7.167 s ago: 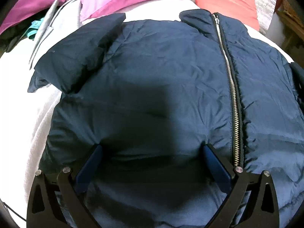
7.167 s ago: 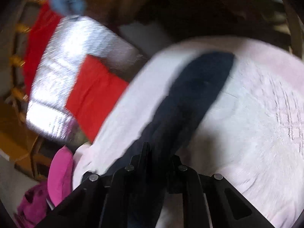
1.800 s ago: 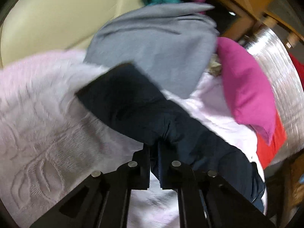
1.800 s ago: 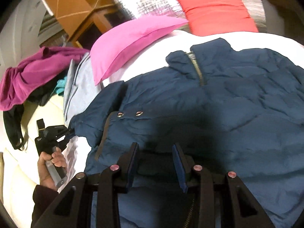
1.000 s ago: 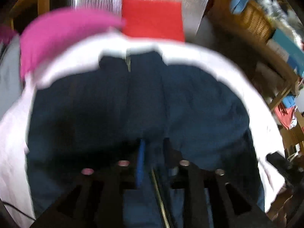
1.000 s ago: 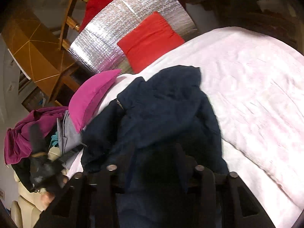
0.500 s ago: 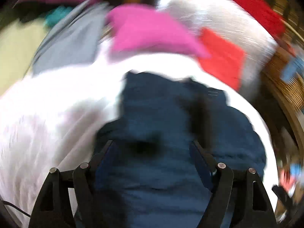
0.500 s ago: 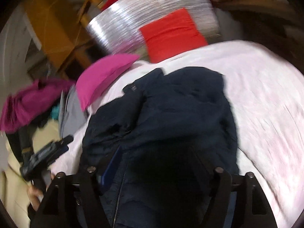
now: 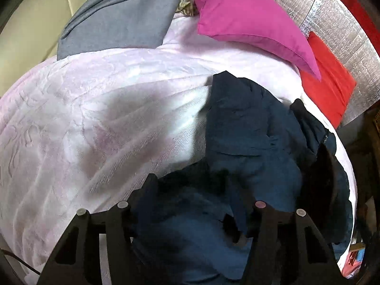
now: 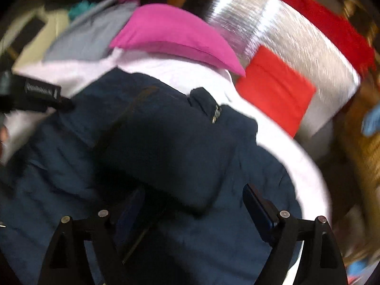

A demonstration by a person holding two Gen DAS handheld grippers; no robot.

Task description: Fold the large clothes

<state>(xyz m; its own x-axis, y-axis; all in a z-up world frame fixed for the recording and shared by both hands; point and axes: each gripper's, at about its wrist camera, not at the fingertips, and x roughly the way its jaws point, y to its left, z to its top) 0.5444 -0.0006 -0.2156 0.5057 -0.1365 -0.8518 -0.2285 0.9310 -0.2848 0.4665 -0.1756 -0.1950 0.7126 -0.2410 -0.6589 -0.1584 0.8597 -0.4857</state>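
The left gripper (image 9: 192, 194) sits low at 6 o'clock in the left wrist view. Its jaws are wide apart with nothing pinched between them. Dark folds of the blue jacket (image 9: 251, 142) lie right under them.

The jacket is a puffy heap on the bed (image 9: 83, 123). It fills the view from 6 o'clock up toward 2 o'clock. One flat part of it sticks up toward 12 o'clock. The pale pink bed cover spreads out wide at 9 o'clock.

Farther off, a pink pillow (image 9: 247, 19) rests on the bed at 1 o'clock. A grey cloth (image 9: 123, 16) lies at 11 o'clock, just beside the pillow. A red cushion (image 9: 330, 83) sits at 2 o'clock, with a shiny silver sheet (image 9: 332, 19) behind it.

The right wrist view is a bit blurry. The right gripper (image 10: 192, 204) is low at 6 o'clock. Its jaws are wide apart too and hold nothing. A folded lump of the jacket (image 10: 166, 147) lies between them and just past them. A small zip end (image 10: 216, 113) shows near the collar, toward 12 o'clock.

The left gripper (image 10: 35, 93) pokes in at 9 o'clock and touches the jacket's edge. Farther away are the pink pillow (image 10: 173, 33) at 12 o'clock and the red cushion (image 10: 277, 87) at 2 o'clock.
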